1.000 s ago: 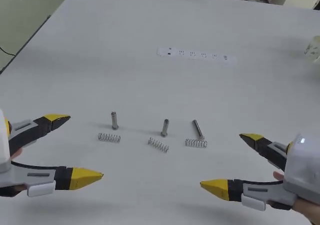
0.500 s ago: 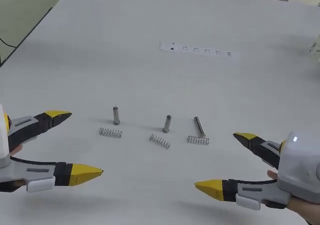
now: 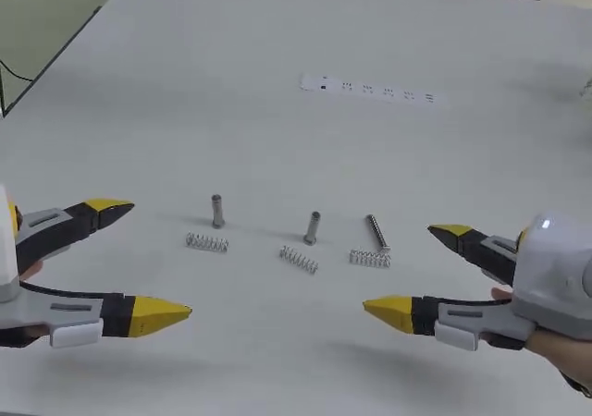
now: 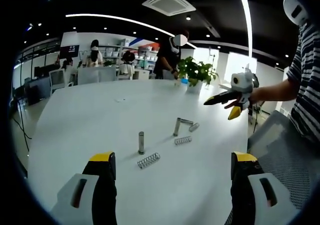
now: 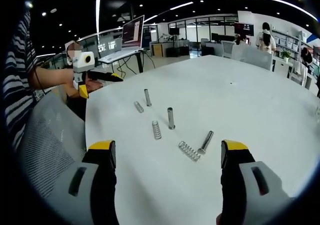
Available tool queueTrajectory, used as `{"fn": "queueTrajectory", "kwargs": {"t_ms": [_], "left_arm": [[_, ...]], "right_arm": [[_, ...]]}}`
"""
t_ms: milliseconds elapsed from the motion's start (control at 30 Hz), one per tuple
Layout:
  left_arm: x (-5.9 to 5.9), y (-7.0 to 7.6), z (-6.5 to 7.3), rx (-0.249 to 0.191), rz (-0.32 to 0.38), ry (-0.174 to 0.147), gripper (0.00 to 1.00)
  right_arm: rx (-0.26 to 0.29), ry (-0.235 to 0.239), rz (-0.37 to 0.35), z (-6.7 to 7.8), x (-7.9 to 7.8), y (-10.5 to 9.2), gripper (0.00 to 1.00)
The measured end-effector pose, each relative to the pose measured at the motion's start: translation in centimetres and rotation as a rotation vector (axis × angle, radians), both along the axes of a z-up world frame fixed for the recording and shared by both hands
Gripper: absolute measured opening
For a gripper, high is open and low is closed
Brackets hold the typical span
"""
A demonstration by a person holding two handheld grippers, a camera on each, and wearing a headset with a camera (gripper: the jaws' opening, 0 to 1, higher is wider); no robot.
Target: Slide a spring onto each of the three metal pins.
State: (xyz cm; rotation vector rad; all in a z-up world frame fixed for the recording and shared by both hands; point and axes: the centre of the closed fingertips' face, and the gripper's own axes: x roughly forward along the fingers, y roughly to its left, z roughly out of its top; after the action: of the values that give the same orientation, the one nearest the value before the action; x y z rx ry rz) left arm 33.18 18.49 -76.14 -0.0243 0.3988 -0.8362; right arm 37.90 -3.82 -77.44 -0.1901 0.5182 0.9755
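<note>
1. Over the desk (image 3: 277,148), left tongs (image 3: 159,261) and right tongs (image 3: 398,268) gape wide, empty.
2. Between them, left pin (image 3: 217,210) and middle pin (image 3: 314,227) stand upright; right pin (image 3: 376,233) lies flat.
3. A spring (image 3: 299,259) lies loose just beside each.

A long white table (image 3: 277,139) has a white power strip (image 3: 367,89) lying flat towards its far end. A leafy potted plant (image 4: 196,72) stands near one far corner. A monitor (image 5: 133,31) sits on a neighbouring desk, and a grey mesh chair (image 5: 45,135) is just beside the table's edge.
</note>
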Motion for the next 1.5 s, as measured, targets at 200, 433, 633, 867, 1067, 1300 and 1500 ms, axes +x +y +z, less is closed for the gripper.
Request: {"fn": "queueTrajectory", "kwargs": {"t_ms": [200,433,633,867,1067,1300,1500], "left_arm": [[0.0,0.1,-0.1,0.002,0.000,0.006,0.95],[0.3,0.4,0.0,0.002,0.010,0.003,0.95],[0.3,0.3,0.0,0.000,0.009,0.006,0.94],[0.5,0.4,0.1,0.000,0.015,0.005,0.96],[0.4,0.3,0.2,-0.004,0.011,0.005,0.95],[0.2,0.2,0.1,-0.008,0.014,0.009,0.95],[0.1,0.3,0.0,-0.009,0.024,0.011,0.95]], "right_arm": [[-0.014,-0.006,-0.010,0.6,1.9,0.2,0.84],[-0.007,0.046,-0.023,0.6,3.5,0.9,0.74],[-0.014,0.056,-0.021,0.4,4.3,1.2,0.72],[-0.063,0.059,-0.028,-0.1,5.4,1.0,0.68],[-0.080,0.078,-0.053,-0.2,6.9,1.0,0.63],[-0.090,0.119,-0.087,-0.7,8.3,1.2,0.58],[-0.131,0.158,-0.139,-2.0,9.4,0.7,0.55]]}}
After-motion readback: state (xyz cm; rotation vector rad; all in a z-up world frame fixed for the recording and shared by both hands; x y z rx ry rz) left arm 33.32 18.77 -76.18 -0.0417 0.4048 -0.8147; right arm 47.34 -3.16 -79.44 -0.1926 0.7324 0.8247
